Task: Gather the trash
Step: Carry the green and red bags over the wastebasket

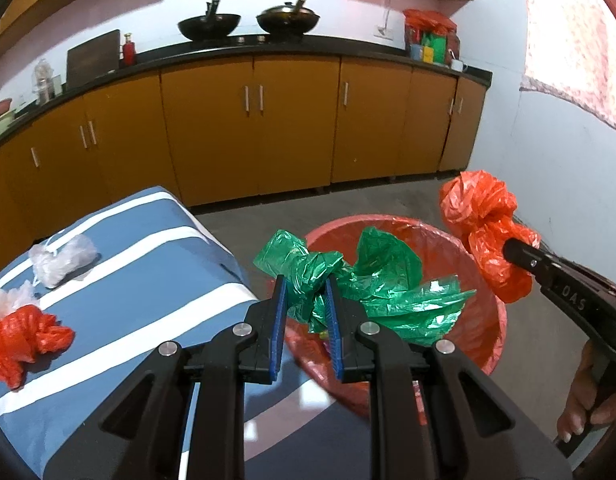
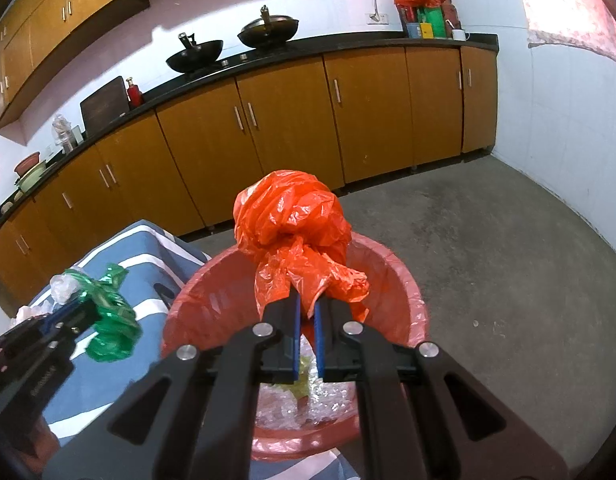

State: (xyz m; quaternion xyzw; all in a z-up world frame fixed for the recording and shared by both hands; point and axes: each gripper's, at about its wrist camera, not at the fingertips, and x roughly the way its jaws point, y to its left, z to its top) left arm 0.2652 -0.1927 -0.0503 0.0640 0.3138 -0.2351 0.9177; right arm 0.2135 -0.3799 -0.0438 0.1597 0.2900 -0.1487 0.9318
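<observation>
My left gripper (image 1: pixel 306 284) is shut on a crumpled green plastic bag (image 1: pixel 367 280), held at the near rim of the red bin (image 1: pixel 487 340). My right gripper (image 2: pixel 306 300) is shut on a knotted red plastic bag (image 2: pixel 292 224), hanging over the red-lined bin (image 2: pixel 411 304). Clear wrappers lie at the bin's bottom (image 2: pixel 327 400). In the left wrist view the right gripper (image 1: pixel 511 250) and its red bag (image 1: pixel 483 216) hover at the bin's right side. In the right wrist view the left gripper (image 2: pixel 90 304) carries the green bag (image 2: pixel 116 320) left of the bin.
A blue cloth with white stripes (image 1: pixel 148 264) covers the surface left of the bin; on it lie another red bag (image 1: pixel 24 340) and two clear crumpled bags (image 1: pixel 64 258). Orange cabinets (image 1: pixel 292 128) line the far wall under a black counter with two woks (image 1: pixel 210 24). Bare grey floor (image 2: pixel 507 280) spreads to the right.
</observation>
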